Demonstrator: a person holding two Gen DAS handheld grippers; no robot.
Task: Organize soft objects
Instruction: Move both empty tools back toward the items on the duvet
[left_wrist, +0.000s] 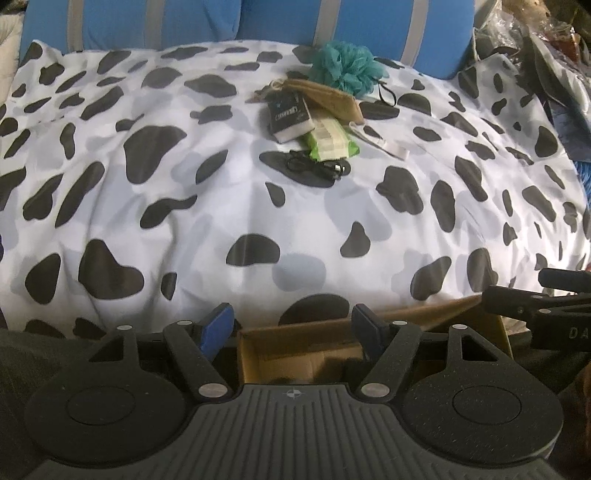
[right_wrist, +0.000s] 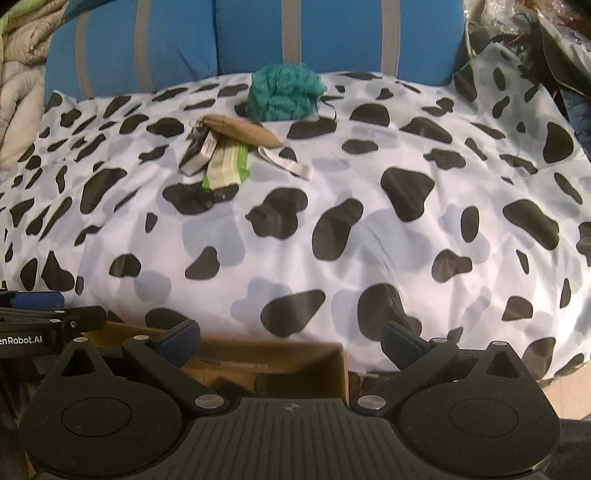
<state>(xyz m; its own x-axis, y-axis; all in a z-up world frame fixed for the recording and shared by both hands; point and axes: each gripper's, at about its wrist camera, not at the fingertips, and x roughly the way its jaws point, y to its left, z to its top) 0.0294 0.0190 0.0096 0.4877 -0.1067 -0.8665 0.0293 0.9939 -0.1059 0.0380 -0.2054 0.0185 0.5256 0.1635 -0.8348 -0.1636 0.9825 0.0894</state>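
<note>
A small pile lies far back on the cow-print sheet (left_wrist: 221, 206): a teal bath pouf (left_wrist: 345, 66), a tan pouch (left_wrist: 325, 98), a black-and-white sponge block (left_wrist: 290, 116), a green wipes pack (left_wrist: 330, 140), a black cable (left_wrist: 317, 168) and a white strip (left_wrist: 384, 142). The same pile shows in the right wrist view: pouf (right_wrist: 286, 92), pouch (right_wrist: 240, 129), sponge (right_wrist: 201, 151), wipes (right_wrist: 227, 168). My left gripper (left_wrist: 293, 328) is open and empty above an open cardboard box (left_wrist: 258, 354). My right gripper (right_wrist: 290, 341) is open and empty over the box's right edge (right_wrist: 341, 363).
Blue cushions with grey stripes (left_wrist: 280, 22) back the bed. Cluttered bags (left_wrist: 535, 48) sit at the far right. A quilted blanket (right_wrist: 18, 92) lies at the far left. The right gripper (left_wrist: 546, 306) shows at the left wrist view's right edge; the left gripper (right_wrist: 33, 314) at the other's left.
</note>
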